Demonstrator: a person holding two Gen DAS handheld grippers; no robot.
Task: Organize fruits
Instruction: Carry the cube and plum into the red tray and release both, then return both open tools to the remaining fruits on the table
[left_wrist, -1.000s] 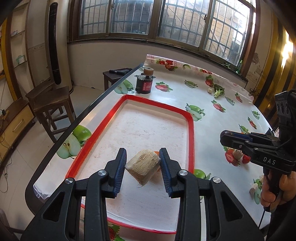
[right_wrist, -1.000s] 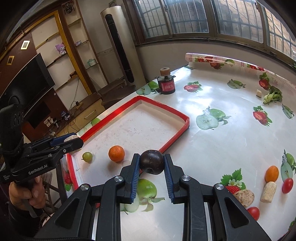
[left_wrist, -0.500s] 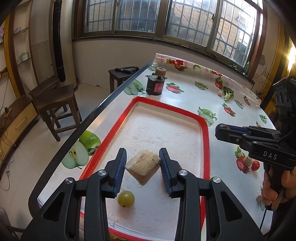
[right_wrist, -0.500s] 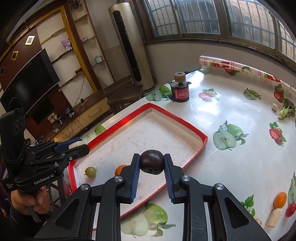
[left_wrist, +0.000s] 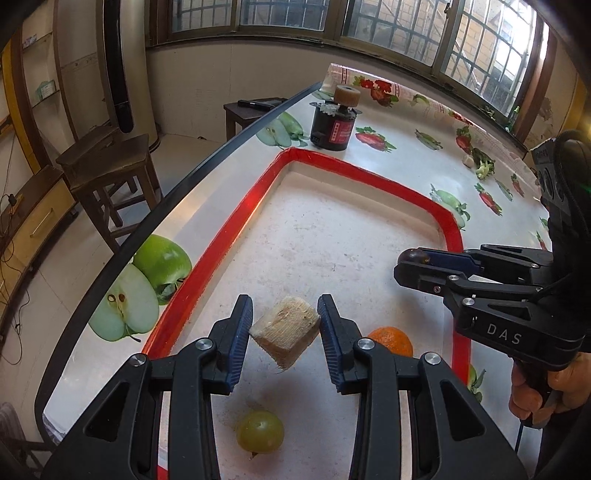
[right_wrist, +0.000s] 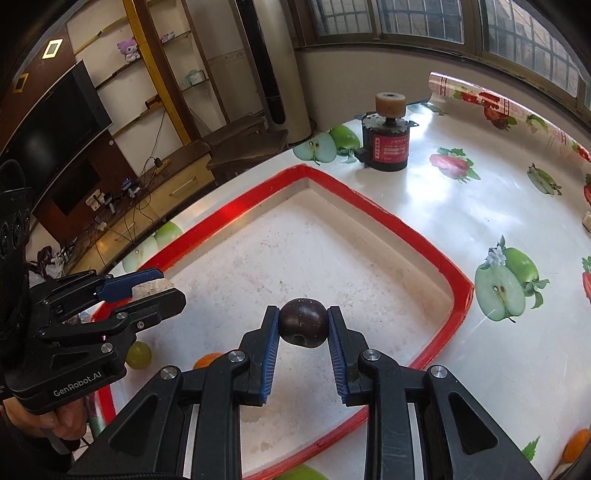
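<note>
Fingers (right_wrist: 271, 343) around plum (right_wrist: 303, 328), face-on

A home living room: television (right_wrist: 48, 140), shelves (right_wrist: 147, 59), wooden stools (left_wrist: 107, 166).

Bare tray floor (right_wrist: 314, 258) beyond orange (left_wrist: 392, 339), grape (left_wrist: 260, 431)

Both wrist views close, angled down — share red-rimmed tray (left_wrist: 452, 221) (right_wrist: 458, 284)
</note>
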